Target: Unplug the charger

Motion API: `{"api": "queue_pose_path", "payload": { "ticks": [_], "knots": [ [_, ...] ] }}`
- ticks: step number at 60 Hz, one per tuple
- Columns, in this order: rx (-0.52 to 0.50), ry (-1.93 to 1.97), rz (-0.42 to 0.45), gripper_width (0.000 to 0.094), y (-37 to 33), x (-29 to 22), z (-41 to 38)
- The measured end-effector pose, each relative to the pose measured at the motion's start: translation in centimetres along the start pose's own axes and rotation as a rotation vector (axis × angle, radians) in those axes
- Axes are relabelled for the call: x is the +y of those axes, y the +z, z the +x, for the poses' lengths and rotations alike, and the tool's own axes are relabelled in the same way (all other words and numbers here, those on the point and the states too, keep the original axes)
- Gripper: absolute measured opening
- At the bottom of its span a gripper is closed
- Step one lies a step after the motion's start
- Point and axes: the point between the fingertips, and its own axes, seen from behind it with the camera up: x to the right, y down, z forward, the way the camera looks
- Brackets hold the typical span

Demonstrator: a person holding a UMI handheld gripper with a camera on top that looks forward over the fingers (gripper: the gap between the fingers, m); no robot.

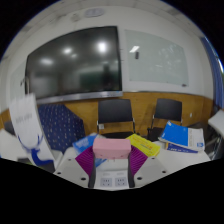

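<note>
A pink block-shaped charger (111,148) stands at the far end of a white power strip (112,180) that lies on the white table (190,162). My gripper (111,152) reaches over the strip. Its magenta pads, one on the left (87,160) and one on the right (136,158), press against the two sides of the charger. The strip's empty sockets show between the fingers, nearer to me than the charger. Whether the charger's plug sits in a socket is hidden under its body.
A yellow packet (145,145) and blue packets (182,137) lie beyond the charger to the right. A tall white bag (28,125) and a blue patterned item (58,125) stand to the left. Dark chairs (116,112), a large screen (75,62) and a whiteboard (155,58) are behind the table.
</note>
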Motion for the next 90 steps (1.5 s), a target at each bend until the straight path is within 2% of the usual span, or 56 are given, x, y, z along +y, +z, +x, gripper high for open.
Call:
{"api": "queue_pose_path", "payload": {
  "ticks": [6, 11, 20, 31, 44, 45, 50, 52, 61, 75, 83, 90],
  "knots": [
    [0.032, 0.056, -0.023, 0.045, -1.8, -3.3, 4.0],
    [0.068, 0.051, -0.072, 0.0448, -2.9, -3.4, 9.1],
    [0.142, -0.008, -0.227, 0.0466, -2.6, 2.2, 18.2],
    [0.142, -0.029, -0.374, 0.0479, -0.6, 8.7, 23.0],
    [0.121, -0.027, -0.491, 0.0597, 1.6, 13.3, 23.7],
    [0.12, -0.024, -0.497, 0.0632, 1.6, 13.5, 23.7],
    [0.131, -0.018, -0.493, 0.0872, 1.2, 13.1, 23.8],
    [0.139, -0.021, -0.483, 0.0827, 0.8, 12.6, 24.0],
    [0.13, -0.015, -0.444, 0.086, -4.1, 8.7, 22.9],
    [0.112, -0.005, -0.373, 0.086, -19.9, 1.2, 19.2],
    [0.128, 0.029, -0.369, 0.086, -28.8, 0.0, 17.4],
    [0.146, 0.056, -0.356, 0.0863, -33.6, 0.3, 16.4]
  ]
}}
